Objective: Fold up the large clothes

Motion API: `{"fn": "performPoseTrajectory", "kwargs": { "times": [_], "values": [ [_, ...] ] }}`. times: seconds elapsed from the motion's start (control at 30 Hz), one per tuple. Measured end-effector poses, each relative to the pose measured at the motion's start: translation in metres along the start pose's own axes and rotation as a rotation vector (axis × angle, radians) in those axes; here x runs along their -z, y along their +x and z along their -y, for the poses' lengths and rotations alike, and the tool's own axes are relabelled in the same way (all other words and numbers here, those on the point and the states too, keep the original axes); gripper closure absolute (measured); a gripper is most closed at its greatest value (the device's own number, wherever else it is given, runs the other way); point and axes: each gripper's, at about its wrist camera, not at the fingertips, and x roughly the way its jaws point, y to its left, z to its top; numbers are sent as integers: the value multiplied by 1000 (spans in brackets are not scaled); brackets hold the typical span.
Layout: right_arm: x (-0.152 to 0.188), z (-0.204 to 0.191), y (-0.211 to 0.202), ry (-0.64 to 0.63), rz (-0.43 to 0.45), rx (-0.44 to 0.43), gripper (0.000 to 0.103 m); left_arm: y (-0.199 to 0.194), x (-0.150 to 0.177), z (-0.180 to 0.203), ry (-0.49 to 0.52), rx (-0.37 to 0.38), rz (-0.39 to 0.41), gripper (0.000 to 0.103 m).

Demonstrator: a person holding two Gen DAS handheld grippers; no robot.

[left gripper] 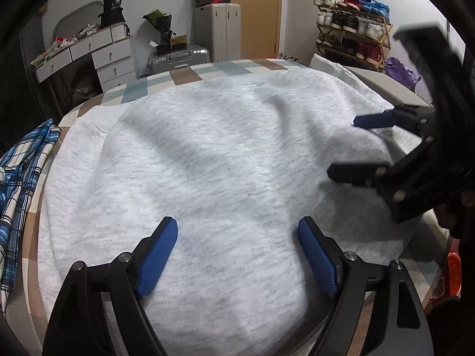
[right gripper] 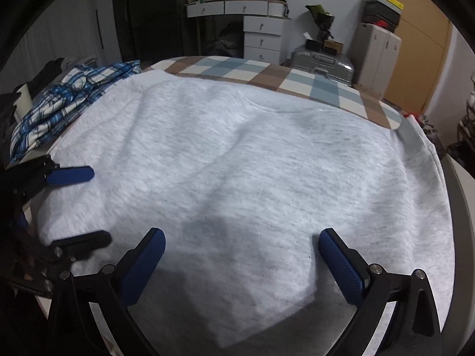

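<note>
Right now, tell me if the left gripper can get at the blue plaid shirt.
Probably yes: the blue plaid shirt lies uncovered beside the grey sweatshirt, and the open left gripper holds nothing.

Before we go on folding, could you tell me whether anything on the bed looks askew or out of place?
Nothing is damaged or spilled. The grey sweatshirt lies flat with soft wrinkles across its middle. The one untidy thing is the blue plaid shirt, crumpled at the bed's edge beside it. Both tongs are open, holding nothing.

"36" on black bag (left gripper: 112, 9)
</note>
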Motion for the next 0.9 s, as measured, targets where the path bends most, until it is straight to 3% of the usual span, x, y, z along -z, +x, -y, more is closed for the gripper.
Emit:
{"fn": "performPoseTrajectory", "kwargs": {
  "times": [0.17, 0.3, 0.47, 0.57, 0.63, 0.73, 0.8, 0.87, 0.9],
  "values": [
    [10, 11, -12, -48, -2, -29, 0, -12, 5, 5, -14, 28, -2, 23],
    [35, 41, -30, -71, -11, -42, 0, -21, 10, -1, -33, 63, 5, 23],
    [54, 83, -34, 38, -26, -65, 0, -17, 9, 4, -37, 49, 11, 23],
    [53, 86, -37, 57, -27, -63, 0, -15, 7, 4, -43, 51, 6, 23],
    [47, 81, -50, 40, 13, -11, 0, -15, 7, 4, -44, 48, 9, 23],
    [33, 85, -63, 114, 114, -57, 0, -16, 10, 4, -45, 48, 21, 23],
    [22, 84, -47, 183, 72, -29, 0, -15, 9, 3, -51, 48, 22, 22],
    [19, 77, -18, 183, -28, 46, 0, -14, 8, 4, -52, 40, 16, 22],
    [21, 75, -10, 190, -26, 44, 0, -14, 7, 5, -54, 36, 9, 22]
  ]
}}
